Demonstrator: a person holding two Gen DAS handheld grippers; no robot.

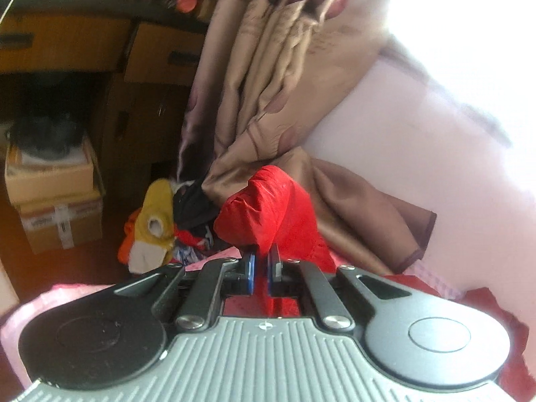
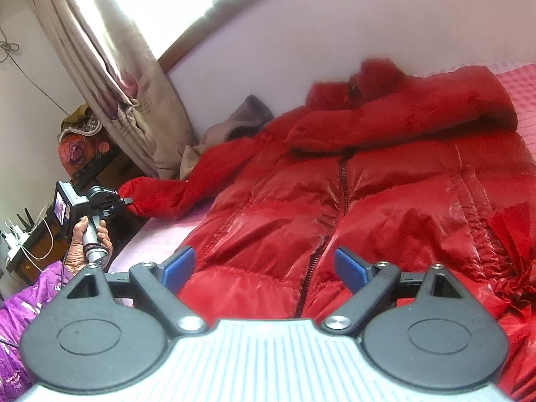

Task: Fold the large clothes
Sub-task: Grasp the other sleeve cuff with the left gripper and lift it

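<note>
The fingers (image 1: 252, 269) of the left gripper (image 1: 262, 261) are pressed together on the cuff of the red down jacket (image 2: 385, 181), pinching the end of its sleeve (image 1: 268, 207), which bunches up just ahead of the blue pads toward twelve o'clock in the left wrist view. In the right wrist view that same gripper (image 2: 125, 201) shows at about nine o'clock, held by a hand (image 2: 88, 241) at the bed's edge, with the sleeve (image 2: 174, 191) stretched from it toward three o'clock into the jacket's body. The jacket lies front-up and spread on the pink bed (image 2: 157, 234), its zipper (image 2: 341, 181) closed; its long axis runs from the hem at six o'clock, right by the right gripper (image 2: 264, 268), up to the furry hood (image 2: 402, 100) near one o'clock by the wall. The right gripper's fingers (image 2: 179, 266) stand spread wide, one on each side of the zipper line just above the hem, and I cannot tell whether they touch the fabric. A beige curtain (image 1: 268, 67) hangs behind the pinched cuff, its lower end draped on the bed. At eight o'clock in the left wrist view a heap of mixed clothes (image 1: 157, 224) lies below the bed's edge, with cardboard boxes (image 1: 53, 201) further toward nine o'clock and a wooden desk (image 1: 67, 43) above them.
</note>
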